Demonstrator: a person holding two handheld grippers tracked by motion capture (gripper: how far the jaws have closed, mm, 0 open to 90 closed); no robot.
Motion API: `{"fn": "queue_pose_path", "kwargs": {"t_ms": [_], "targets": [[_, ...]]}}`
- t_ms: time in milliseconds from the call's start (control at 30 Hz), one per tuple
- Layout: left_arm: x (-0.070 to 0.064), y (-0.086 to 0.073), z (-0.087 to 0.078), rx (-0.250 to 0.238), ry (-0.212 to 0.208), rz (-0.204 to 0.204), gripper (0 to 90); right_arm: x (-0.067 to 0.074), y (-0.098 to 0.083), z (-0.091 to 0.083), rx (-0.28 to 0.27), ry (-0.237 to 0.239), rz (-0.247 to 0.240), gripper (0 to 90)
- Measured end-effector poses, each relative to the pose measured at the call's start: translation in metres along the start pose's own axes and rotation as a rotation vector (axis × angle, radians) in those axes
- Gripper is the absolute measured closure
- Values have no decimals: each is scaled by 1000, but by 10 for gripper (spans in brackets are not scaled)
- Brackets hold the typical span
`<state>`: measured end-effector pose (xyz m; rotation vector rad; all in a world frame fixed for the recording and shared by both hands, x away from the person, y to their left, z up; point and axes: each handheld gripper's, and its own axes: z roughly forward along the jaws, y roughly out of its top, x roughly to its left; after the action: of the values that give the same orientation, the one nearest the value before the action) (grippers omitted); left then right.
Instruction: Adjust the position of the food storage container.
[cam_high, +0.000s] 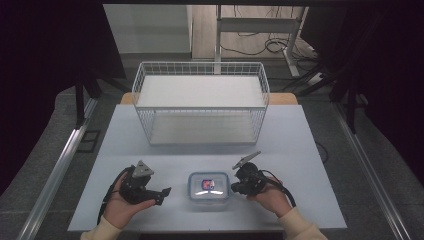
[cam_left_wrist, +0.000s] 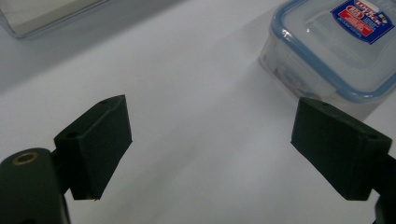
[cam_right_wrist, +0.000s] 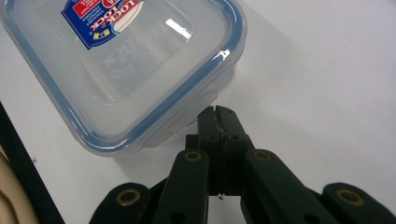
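Right gripper view: shut right claw (cam_right_wrist: 218, 112) sits just beside, perhaps touching, the clear blue-rimmed plastic container (cam_right_wrist: 121, 70) on the pale surface (cam_right_wrist: 327, 70); wide left claw (cam_left_wrist: 210, 144) waits farther off

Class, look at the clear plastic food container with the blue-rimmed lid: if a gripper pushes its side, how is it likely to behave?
The container looks rigid, low and flat-bottomed, so it probably slides on the smooth white table rather than tipping or rolling. It seems nearly empty, so likely light. Its glossy lid may be slippery.
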<state>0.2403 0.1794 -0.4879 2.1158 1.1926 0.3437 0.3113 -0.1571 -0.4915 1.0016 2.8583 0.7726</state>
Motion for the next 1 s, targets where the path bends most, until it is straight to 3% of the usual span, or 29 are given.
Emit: {"fn": "queue_pose_path", "kwargs": {"t_ms": [200,433,533,600,633,667,700,733,767,900,1000], "targets": [[1,-1,0,1,-5,-4,125,1,0,-2,-21,1,-12,898],[0,-1,2,2,-2,-6,126,-4,-18,-28,-135,-18,-6,898],[-2,-1,1,0,-3,-8,126,-11,-38,-42,-220,-29,52,879],[-4,-1,2,-1,-5,-9,126,-12,-42,-43,-232,-23,62,857],[-4,-1,2,-1,-6,-9,126,-14,-49,-45,-252,-9,77,815],[-6,-1,3,2,-8,-4,126,-17,-57,-46,-278,-2,120,601],[-6,-1,3,2,-8,-4,126,-17,-60,-46,-287,-6,143,510],[-6,-1,4,6,-9,-1,126,-17,-60,-46,-287,-6,143,510],[-7,-1,5,5,-12,-2,123,-20,-63,-45,-303,-15,204,373],[-7,-1,4,-14,-27,-13,116,-22,-63,-47,-344,4,228,262],[-6,-1,4,-29,-38,-29,116,-19,-62,-48,-348,-5,216,233]]}}
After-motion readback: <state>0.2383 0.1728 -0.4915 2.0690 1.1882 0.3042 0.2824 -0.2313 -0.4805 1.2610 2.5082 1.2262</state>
